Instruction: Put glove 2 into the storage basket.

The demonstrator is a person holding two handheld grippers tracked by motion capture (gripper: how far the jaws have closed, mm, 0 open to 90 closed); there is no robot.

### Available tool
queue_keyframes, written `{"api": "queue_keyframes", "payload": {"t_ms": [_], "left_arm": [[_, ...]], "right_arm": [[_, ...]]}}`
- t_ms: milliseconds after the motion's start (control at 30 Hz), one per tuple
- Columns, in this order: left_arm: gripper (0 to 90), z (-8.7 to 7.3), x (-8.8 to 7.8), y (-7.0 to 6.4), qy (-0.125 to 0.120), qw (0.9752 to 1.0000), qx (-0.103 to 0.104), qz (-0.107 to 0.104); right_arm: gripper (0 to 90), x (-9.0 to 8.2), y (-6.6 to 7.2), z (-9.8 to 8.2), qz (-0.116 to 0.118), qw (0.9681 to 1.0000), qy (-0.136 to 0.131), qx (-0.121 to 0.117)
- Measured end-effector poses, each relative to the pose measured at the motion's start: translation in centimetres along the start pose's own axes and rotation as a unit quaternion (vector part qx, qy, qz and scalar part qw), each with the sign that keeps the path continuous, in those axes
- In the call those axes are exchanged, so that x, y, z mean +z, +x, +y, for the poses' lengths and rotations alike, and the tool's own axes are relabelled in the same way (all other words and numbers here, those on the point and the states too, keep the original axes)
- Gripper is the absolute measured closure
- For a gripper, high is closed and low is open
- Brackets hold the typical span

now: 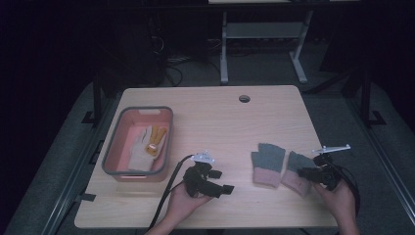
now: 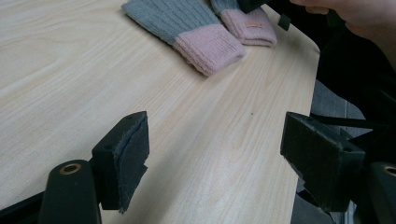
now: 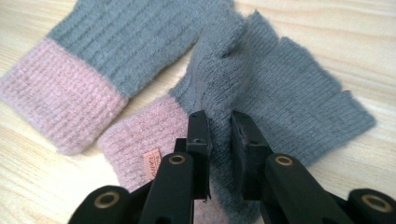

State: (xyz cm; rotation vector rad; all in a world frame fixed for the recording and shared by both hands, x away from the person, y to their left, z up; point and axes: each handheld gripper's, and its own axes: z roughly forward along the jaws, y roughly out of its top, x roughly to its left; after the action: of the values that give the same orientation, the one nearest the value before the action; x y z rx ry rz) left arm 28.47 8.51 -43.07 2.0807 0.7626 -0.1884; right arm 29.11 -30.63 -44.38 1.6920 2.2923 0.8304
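Knit grey-pink glove [image 3: 280, 93] pinched by right claw [image 3: 219, 135]; its twin [image 1: 267, 164] waited on surface [image 1: 220, 122]; left claw [image 2: 215, 158] gaped empty; white-yellow pair [image 1: 147, 144] already in pink bin [image 1: 113, 147].

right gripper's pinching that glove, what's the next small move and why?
Probably lift straight up a little. The right gripper is shut on a bunched fold of the right glove, which lies on the table touching the other glove. Lifting frees it for the pink bin. The left gripper is open.

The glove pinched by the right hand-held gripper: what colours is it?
Grey with a pink cuff; the glove shows best in the right gripper view.
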Motion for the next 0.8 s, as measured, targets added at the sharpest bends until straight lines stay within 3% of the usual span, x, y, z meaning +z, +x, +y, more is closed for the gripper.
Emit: {"api": "queue_keyframes", "payload": {"t_ms": [400, 600, 800], "left_arm": [[23.9, 0.0, 0.1, 0.0, -0.002, 1.0000, 0.000, 0.000], [23.9, 0.0, -0.1, 0.1, -0.001, 1.0000, 0.000, 0.001], [23.9, 0.0, -0.1, 0.2, -0.005, 1.0000, -0.005, 0.001]], "right_arm": [[79.0, -2.1, 0.3, 0.7, 0.022, 0.9989, -0.040, -0.010], [78.9, -2.6, 2.1, 2.0, 0.034, 0.9971, -0.054, -0.042], [78.8, -1.6, 4.3, 3.6, 0.043, 0.9955, -0.038, -0.076]]}}
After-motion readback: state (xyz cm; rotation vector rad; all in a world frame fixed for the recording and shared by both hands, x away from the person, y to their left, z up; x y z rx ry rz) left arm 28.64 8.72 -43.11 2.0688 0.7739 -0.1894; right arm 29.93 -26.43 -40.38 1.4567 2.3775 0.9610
